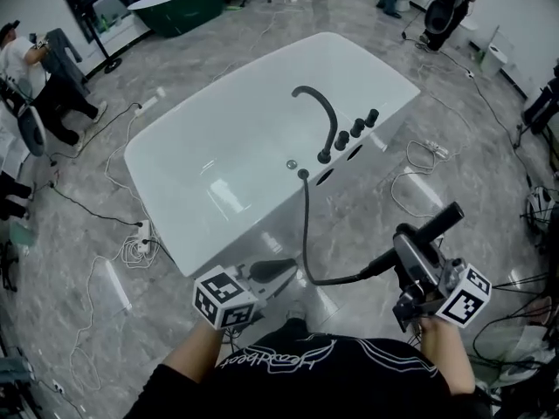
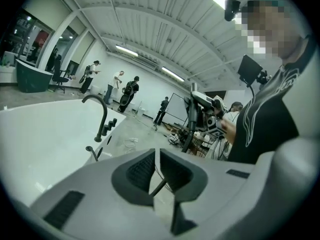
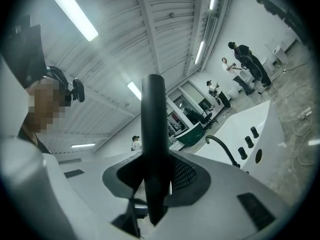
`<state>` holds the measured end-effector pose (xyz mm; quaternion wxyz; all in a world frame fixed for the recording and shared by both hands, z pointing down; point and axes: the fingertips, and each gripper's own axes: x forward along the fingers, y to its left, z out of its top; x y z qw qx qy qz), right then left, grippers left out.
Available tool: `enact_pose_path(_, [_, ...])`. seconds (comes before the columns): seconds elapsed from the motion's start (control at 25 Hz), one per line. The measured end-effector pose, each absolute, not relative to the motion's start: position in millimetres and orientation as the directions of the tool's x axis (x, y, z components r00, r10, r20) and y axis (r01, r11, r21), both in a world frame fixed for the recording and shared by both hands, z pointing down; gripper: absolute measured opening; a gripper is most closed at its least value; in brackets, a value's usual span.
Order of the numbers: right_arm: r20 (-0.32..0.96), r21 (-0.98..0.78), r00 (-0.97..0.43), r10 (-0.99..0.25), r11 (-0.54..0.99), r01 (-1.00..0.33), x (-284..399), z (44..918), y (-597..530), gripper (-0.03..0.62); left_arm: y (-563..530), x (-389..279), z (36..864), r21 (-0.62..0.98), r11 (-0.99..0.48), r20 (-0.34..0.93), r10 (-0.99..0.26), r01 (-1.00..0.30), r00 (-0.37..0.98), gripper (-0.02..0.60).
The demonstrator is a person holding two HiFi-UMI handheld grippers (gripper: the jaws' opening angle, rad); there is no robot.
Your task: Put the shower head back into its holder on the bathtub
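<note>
While one white tub (image 1: 218, 173) fills the middle of the head view, its deck carries one black curved spout (image 1: 319, 103) and three black knobs (image 1: 357, 127) in a row beside it. Two oval holes (image 1: 325, 177) show in the side panel below the knobs. One black hose (image 1: 305, 225) leaves the deck near the spout's foot, hangs down the tub's side and bends right to the one shower head (image 1: 437, 223).

The shower head is a slim, plain black stick, matte and round in section. It is off the tub, out over the grey marble floor (image 1: 367, 208), well apart from the spout. The right gripper (image 1: 407, 250) is clamped on it partway along, both pads pressed to its sides, the free end jutting up past the jaws.

The left gripper (image 1: 284, 271) has its jaws pressed together. Its tips sit just beside the hose's low bend, and the hose shows as a thin dark line through the slit between them.
</note>
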<state>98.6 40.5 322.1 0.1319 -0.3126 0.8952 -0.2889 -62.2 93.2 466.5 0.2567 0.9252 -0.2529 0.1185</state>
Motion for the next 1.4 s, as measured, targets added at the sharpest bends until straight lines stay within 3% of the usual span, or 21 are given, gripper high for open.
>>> enact_pose_path(0.2, [-0.070, -0.608, -0.759, -0.648, 0.631, -0.482, 90.3, 305.7, -5.7, 0.118, 69.3, -47.1, 482.6, 0.428, -0.800, 0.365, -0.273, -0.421, 0.890, 0.169])
enact_pose_path(0.32, [-0.088, -0.590, -0.754, -0.651, 0.644, -0.487, 83.6, 290.8, -28.5, 0.118, 54.8, -38.3, 490.9, 0.414, -0.826, 0.369, -0.231, -0.382, 0.900, 0.181])
enact_pose_path(0.52, [-0.131, -0.564, -0.747, -0.651, 0.669, -0.484, 71.2, 265.0, -50.9, 0.117, 44.9, -26.9, 513.9, 0.378, -0.865, 0.426, -0.154, -0.330, 0.892, 0.183])
enact_pose_path(0.88, [-0.207, -0.547, -0.763, -0.612, 0.719, -0.428, 62.8, 234.9, -53.9, 0.116, 51.0, 1.2, 579.8, 0.463, -0.837, 0.468, -0.047, -0.290, 0.882, 0.183])
enact_pose_path(1.0, [-0.212, -0.536, -0.770, -0.601, 0.731, -0.423, 68.0, 230.0, -52.1, 0.115, 48.4, 4.4, 599.1, 0.439, -0.836, 0.509, -0.069, -0.328, 0.858, 0.170])
enact_pose_path(1.04, [-0.205, -0.526, -0.773, -0.601, 0.734, -0.431, 70.9, 230.1, -52.7, 0.115, 46.0, 4.3, 601.2, 0.433, -0.834, 0.515, -0.082, -0.341, 0.853, 0.109])
enact_pose_path(1.12, [-0.170, -0.497, -0.780, -0.602, 0.736, -0.460, 78.1, 235.1, -55.5, 0.115, 43.1, 1.9, 602.4, 0.427, -0.829, 0.526, -0.098, -0.362, 0.845, 0.071])
enact_pose_path(1.4, [-0.046, -0.469, -0.800, -0.598, 0.720, -0.511, 107.8, 272.2, -75.4, 0.114, 26.3, -26.2, 586.1, 0.570, -0.667, 0.487, -0.197, -0.480, 0.851, 0.066])
